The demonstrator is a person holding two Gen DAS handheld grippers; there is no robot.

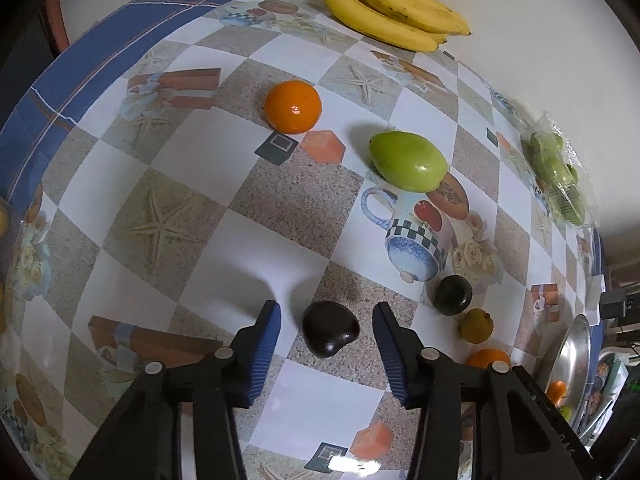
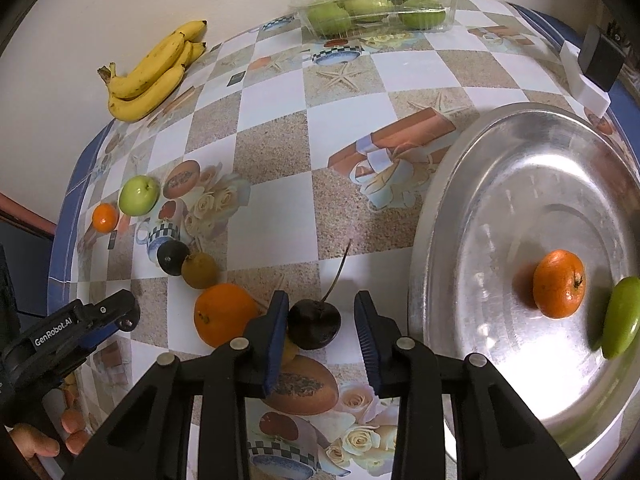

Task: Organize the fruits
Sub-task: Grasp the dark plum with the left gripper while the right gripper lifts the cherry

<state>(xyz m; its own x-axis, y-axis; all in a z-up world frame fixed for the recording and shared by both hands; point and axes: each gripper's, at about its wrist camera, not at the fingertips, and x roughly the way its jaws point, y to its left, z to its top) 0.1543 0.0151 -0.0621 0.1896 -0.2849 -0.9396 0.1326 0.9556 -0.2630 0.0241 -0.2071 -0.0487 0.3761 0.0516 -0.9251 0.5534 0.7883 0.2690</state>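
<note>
Straddling small, soft, easily bruised fruit: left gripper (image 1: 326,354) spread around a stemless dark cherry (image 1: 329,334), right gripper (image 2: 322,334) around a stemmed cherry (image 2: 314,328), neither visibly pinching; grip their round flanks gently.

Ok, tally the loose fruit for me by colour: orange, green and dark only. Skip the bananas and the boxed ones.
Orange fruits: 3
Loose green fruits: 2
Dark fruits: 3
Total: 8

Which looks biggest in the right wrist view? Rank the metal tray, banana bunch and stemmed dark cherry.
1. Metal tray, by far the largest.
2. Banana bunch, farther back, so likely bigger than it looks.
3. Stemmed dark cherry, smallest despite sitting nearest the camera.
</note>
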